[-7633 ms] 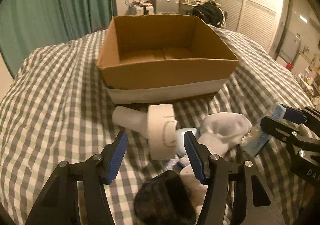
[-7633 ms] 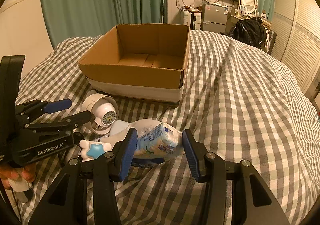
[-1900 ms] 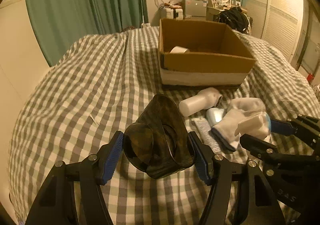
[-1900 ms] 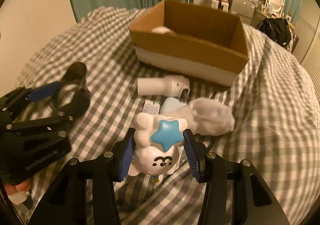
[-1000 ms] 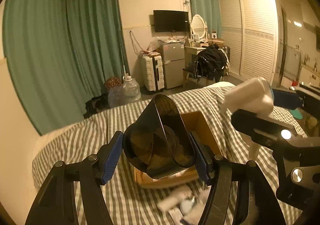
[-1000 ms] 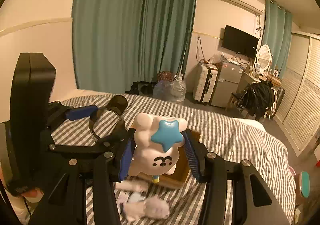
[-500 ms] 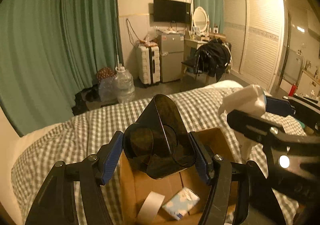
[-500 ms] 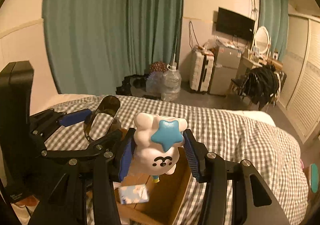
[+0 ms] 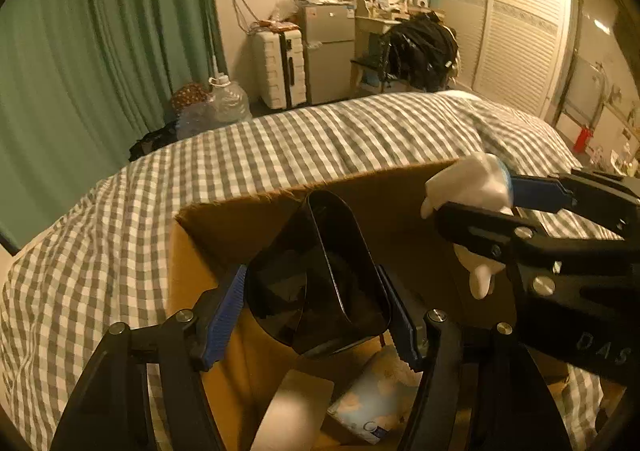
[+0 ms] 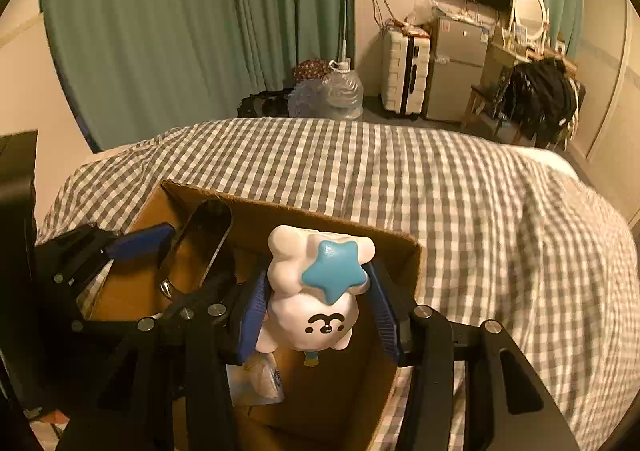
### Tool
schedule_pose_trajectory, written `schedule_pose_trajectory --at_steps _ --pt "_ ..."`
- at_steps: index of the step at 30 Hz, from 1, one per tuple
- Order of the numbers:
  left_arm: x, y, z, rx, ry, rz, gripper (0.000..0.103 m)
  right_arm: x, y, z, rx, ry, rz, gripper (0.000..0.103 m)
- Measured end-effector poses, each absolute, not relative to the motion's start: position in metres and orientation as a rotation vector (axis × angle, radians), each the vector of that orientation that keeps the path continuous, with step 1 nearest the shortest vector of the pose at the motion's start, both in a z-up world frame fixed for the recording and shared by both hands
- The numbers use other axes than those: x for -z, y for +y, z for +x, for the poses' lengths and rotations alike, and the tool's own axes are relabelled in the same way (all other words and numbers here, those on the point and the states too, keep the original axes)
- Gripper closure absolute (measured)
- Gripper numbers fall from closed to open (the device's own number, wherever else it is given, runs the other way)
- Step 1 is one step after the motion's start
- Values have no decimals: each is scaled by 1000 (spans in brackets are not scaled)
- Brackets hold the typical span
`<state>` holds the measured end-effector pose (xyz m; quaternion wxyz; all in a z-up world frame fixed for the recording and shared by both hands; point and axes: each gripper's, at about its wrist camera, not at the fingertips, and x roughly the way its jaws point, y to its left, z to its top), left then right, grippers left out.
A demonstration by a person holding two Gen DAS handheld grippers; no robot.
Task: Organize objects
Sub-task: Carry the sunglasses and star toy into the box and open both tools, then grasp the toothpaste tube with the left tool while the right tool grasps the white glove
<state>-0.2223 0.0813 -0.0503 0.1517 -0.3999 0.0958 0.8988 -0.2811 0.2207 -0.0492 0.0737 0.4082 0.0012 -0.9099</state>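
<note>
Above the cardboard box (image 9: 224,247) on the checked bed (image 10: 480,211), the left gripper (image 9: 316,309) clamps dark sunglasses (image 9: 320,279). At 3 o'clock, the right gripper (image 10: 316,311) clamps a white star toy (image 10: 316,287). Inside, at 6 o'clock, lie probably a tissue pack (image 9: 372,399) and a tape roll (image 9: 292,411).

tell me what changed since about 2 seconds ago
Both grippers lifted their loads off the bed and carried them over the cardboard box. The left gripper now holds the sunglasses above the box interior; the right gripper holds the star toy beside it. Both grips stayed shut. The tape roll and tissue pack still lie in the box.
</note>
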Motion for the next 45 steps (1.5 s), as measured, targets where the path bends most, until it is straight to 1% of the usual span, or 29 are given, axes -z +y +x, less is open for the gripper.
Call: schedule_pose_trajectory --at_steps 3,4,5,6,7,8,14,15,19,25,29,32,35,40,45 --pt "48 78 -219 -2581 266 -1132 33 46 220 -276 2743 -15 1204 53" --pt "45 78 -219 -2585 263 -1125 28 43 219 -273 2749 -23 1191 43" --pt "43 76 -218 -2597 257 -1114 21 41 221 -271 2760 -35 1175 32" --pt "40 74 -217 -2610 248 -1100 18 36 224 -269 2779 -52 1150 30" --pt "38 71 -215 -2618 244 -1091 14 34 228 -267 2788 -61 1133 29" --pt "35 69 -213 -2633 240 -1077 14 29 231 -264 2799 -68 1113 29" --pt "8 56 -190 -2729 238 -1006 10 -6 233 -237 2859 -61 1005 20" --pt "2 53 -185 -2742 234 -988 10 -15 233 -228 2869 -57 970 20" --pt "-25 39 -147 -2816 209 -898 10 -41 227 -191 2904 -48 864 13" --pt "-46 28 -99 -2893 202 -878 10 -61 213 -138 2900 7 853 13" --pt "-45 21 -74 -2922 191 -926 10 -67 203 -109 2890 41 884 13" --pt "-36 20 -58 -2934 179 -976 10 -62 198 -93 2880 76 926 13" --pt "-18 21 -43 -2948 197 -1027 10 -45 196 -80 2857 104 997 13" --pt "22 30 -33 -2910 228 -1126 10 14 197 -76 2766 95 1181 13" --pt "64 34 -39 -2859 235 -1239 10 77 197 -90 2662 49 1368 13"
